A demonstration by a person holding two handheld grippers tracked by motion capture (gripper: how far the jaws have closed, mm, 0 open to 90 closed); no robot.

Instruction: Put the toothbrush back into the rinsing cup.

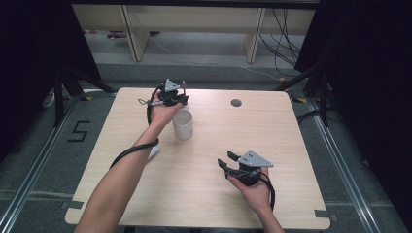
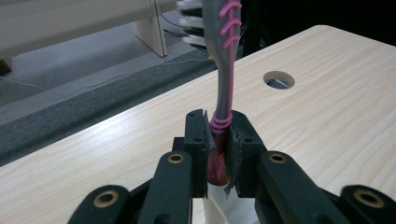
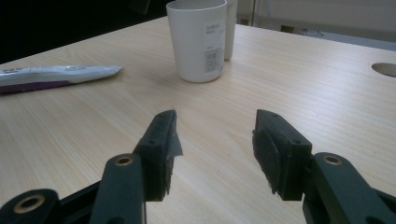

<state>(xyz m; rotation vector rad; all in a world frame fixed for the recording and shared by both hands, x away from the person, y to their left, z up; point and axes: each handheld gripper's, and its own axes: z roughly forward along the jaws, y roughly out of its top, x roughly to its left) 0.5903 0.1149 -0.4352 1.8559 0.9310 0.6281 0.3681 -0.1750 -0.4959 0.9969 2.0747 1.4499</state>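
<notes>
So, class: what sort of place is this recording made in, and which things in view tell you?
Probably a lab or recording workspace, not a home: a bare wooden table rings itself with dark curtains, loose cables trail over the grey floor, and a taped number marks it.

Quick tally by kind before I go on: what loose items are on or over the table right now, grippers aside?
Toothbrush, grey with pink ribs, clamped in the left gripper: 1
White cups, one close behind the other: 2
Toothpaste tube, lying flat on the table: 1
Total: 4
</notes>
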